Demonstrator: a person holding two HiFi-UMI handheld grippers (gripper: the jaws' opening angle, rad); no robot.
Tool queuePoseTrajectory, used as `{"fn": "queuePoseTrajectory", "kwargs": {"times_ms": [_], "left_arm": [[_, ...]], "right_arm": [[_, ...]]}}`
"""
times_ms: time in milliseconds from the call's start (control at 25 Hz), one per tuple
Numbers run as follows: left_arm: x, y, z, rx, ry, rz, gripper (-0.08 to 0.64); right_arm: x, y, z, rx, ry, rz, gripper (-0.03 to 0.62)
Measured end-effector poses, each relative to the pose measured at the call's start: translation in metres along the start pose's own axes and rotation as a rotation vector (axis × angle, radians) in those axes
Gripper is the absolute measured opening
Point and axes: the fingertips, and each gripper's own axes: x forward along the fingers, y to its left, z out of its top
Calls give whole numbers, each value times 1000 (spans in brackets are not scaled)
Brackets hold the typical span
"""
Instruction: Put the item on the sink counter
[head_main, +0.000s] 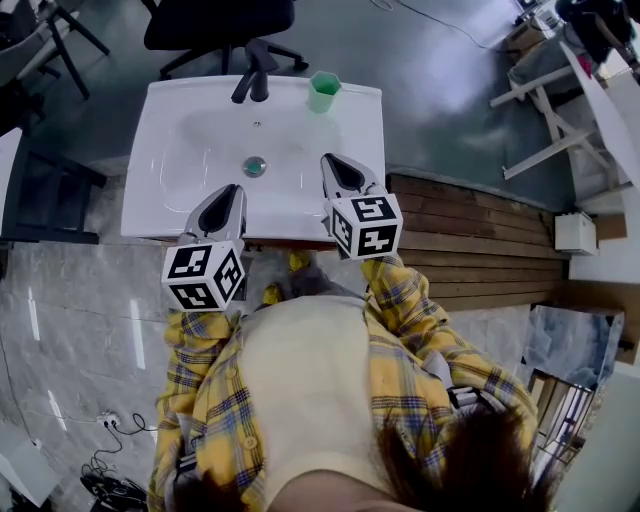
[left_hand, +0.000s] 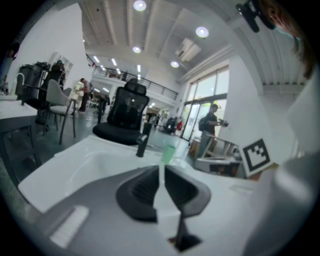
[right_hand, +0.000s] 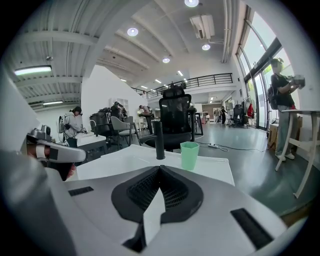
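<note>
A pale green cup (head_main: 323, 91) stands upright on the white sink counter (head_main: 356, 135), at its back right corner beside the black faucet (head_main: 252, 78). Both gripper views show the cup (left_hand: 169, 152) (right_hand: 189, 155) ahead, well beyond the jaws. My left gripper (head_main: 232, 190) hovers over the sink's front edge, left of the drain (head_main: 255, 166); its jaws are shut with nothing in them (left_hand: 161, 167). My right gripper (head_main: 332, 160) is over the basin's front right part, also shut and empty (right_hand: 160, 167). Neither gripper touches the cup.
A black office chair (head_main: 220, 25) stands behind the sink. A wooden platform (head_main: 470, 240) lies to the right of it, with a white table frame (head_main: 560, 110) farther back. A person (right_hand: 282, 100) stands at a high table far right.
</note>
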Motion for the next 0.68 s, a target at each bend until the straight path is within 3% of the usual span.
{"fn": "queuePoseTrajectory", "kwargs": {"times_ms": [680], "left_arm": [[11, -4, 1, -13, 0, -14, 35]], "right_arm": [[2, -8, 3, -14, 19, 14, 14]]}}
